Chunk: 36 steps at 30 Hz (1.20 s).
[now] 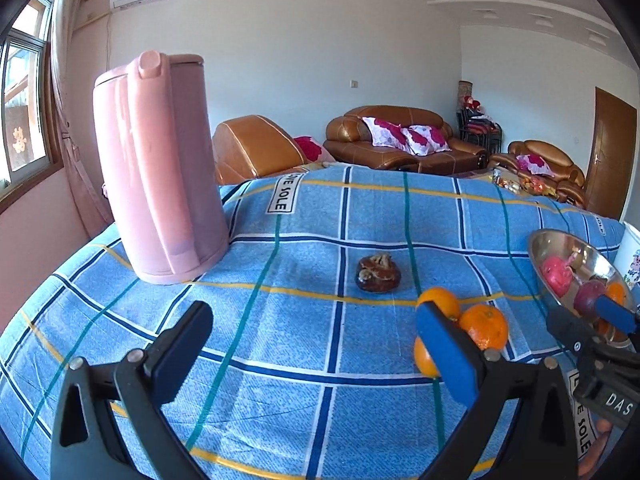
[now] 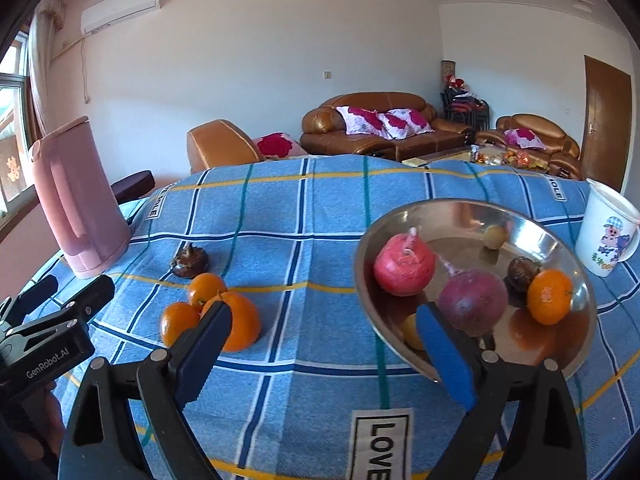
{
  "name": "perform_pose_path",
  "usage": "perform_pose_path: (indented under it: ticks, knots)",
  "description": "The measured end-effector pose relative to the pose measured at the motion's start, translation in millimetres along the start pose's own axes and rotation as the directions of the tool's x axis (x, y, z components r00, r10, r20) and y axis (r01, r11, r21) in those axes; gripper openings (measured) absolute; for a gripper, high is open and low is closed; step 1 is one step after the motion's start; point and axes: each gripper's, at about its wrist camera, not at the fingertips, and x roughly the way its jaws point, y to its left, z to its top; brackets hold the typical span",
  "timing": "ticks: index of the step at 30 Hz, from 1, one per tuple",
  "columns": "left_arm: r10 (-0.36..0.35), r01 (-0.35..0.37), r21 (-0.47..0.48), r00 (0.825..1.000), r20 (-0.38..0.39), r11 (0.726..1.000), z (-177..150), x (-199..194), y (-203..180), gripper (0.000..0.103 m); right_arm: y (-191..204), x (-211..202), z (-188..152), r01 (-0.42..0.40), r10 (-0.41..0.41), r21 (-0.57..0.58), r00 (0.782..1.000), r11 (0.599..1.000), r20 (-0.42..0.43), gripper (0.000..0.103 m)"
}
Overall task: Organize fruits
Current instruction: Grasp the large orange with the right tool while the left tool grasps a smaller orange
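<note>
A steel bowl (image 2: 472,216) on the blue checked cloth holds a pink fruit (image 2: 403,270), a purple fruit (image 2: 472,307), an orange (image 2: 549,297), a dark brown fruit (image 2: 522,273) and small yellow ones. Three oranges (image 2: 212,312) lie in a cluster left of the bowl; they also show in the left wrist view (image 1: 484,326). A dark brown fruit (image 1: 378,273) lies alone mid-table. My left gripper (image 1: 316,332) is open and empty, just left of the oranges. My right gripper (image 2: 324,330) is open and empty, between the oranges and the bowl.
A tall pink kettle (image 1: 158,168) stands at the table's left. A white cartoon mug (image 2: 606,234) stands right of the bowl. Brown leather sofas (image 2: 380,124) and a low table with snacks are behind the table.
</note>
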Motion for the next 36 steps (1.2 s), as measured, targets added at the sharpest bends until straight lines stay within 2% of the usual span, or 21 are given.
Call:
perform_pose_path:
  ticks: [4, 7, 15, 36]
  knots:
    - [0.036, -0.036, 0.005, 0.999, -0.011, 0.999, 0, 4, 5, 0.103, 28, 7, 0, 0.006, -0.006, -0.082, 1.0, 0.997, -0.002, 0.094]
    - [0.046, -0.046, 0.0, 0.999, -0.019, 0.999, 0, 7, 7, 0.103, 42, 17, 2, 0.016, -0.021, -0.127, 0.999, 0.992, -0.035, 0.094]
    - [0.062, -0.063, -0.025, 0.997, -0.037, 0.998, 1, 12, 16, 0.103, 46, 35, 5, 0.027, -0.039, -0.125, 0.994, 0.992, -0.099, 0.094]
    - [0.087, -0.09, -0.043, 0.994, -0.065, 0.995, -1, 18, 24, 0.103, 57, 45, 4, 0.008, -0.03, -0.17, 0.991, 0.985, -0.131, 0.094]
